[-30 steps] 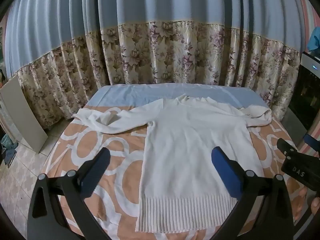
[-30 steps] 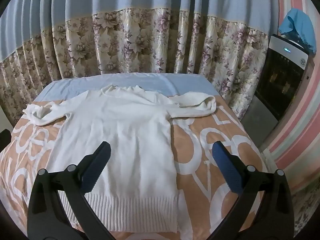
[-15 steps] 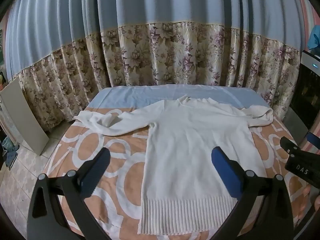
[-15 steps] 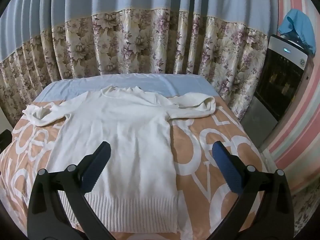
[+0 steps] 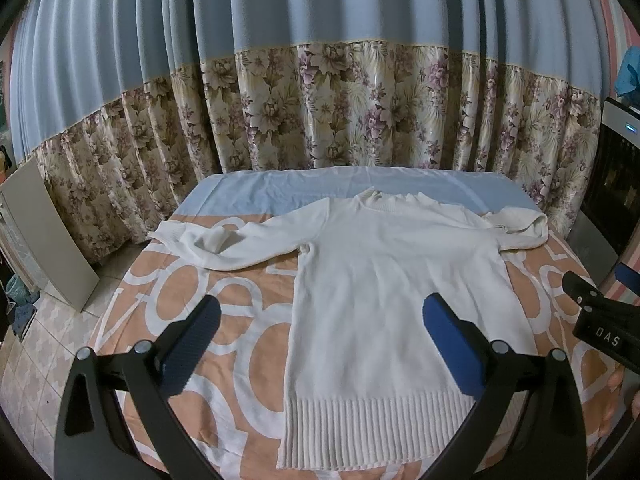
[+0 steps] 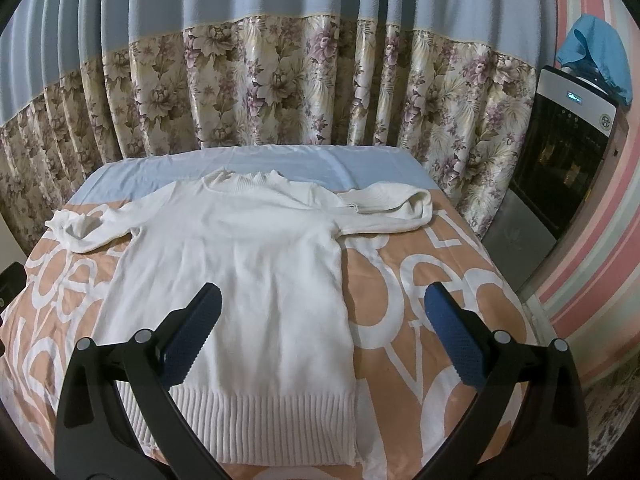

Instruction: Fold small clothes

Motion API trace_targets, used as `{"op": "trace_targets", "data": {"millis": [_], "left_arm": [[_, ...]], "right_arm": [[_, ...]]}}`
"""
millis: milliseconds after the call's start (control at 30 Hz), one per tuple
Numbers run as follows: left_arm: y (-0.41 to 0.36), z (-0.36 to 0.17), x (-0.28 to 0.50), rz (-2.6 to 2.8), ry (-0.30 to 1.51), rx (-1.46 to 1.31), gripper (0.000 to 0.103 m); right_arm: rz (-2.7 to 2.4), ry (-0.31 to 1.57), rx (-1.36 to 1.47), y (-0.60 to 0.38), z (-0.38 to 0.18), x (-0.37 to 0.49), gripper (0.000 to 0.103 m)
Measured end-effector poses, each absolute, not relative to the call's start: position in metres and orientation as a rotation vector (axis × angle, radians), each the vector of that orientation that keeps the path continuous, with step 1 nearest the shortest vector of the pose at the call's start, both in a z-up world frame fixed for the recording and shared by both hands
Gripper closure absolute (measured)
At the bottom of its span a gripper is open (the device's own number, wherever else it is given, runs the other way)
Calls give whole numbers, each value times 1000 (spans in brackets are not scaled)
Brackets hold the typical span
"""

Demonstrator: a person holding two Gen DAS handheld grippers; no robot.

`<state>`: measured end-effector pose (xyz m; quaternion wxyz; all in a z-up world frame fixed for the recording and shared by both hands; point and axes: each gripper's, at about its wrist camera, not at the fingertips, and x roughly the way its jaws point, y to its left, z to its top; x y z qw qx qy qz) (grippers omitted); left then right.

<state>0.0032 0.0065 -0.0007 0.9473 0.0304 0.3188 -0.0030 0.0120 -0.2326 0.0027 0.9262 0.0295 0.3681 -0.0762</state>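
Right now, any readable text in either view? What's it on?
"DAS": on the right gripper, seen in the left wrist view.
Bedspread: big white letter shapes, only partly shown, no whole word readable.
Cabinet: blue lit display and round emblem, too small to read.
Sweater: no text.

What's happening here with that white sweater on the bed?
A person holds a two-finger gripper in each hand and is about to fold the white sweater. It lies flat on the orange patterned bedspread, body smoothed out, one sleeve stretched sideways, the other sleeve bunched near the shoulder. The left gripper and right gripper both hover open above the hem end, gripping nothing. No fold is made yet.
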Motion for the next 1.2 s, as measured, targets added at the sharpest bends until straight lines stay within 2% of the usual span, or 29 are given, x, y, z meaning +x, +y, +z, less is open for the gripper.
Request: {"op": "trace_targets", "data": {"millis": [1200], "left_arm": [[7,-2,4,-5,645,75,2]], "right_arm": [[-159,761,62,-226,-4,15,3]]}}
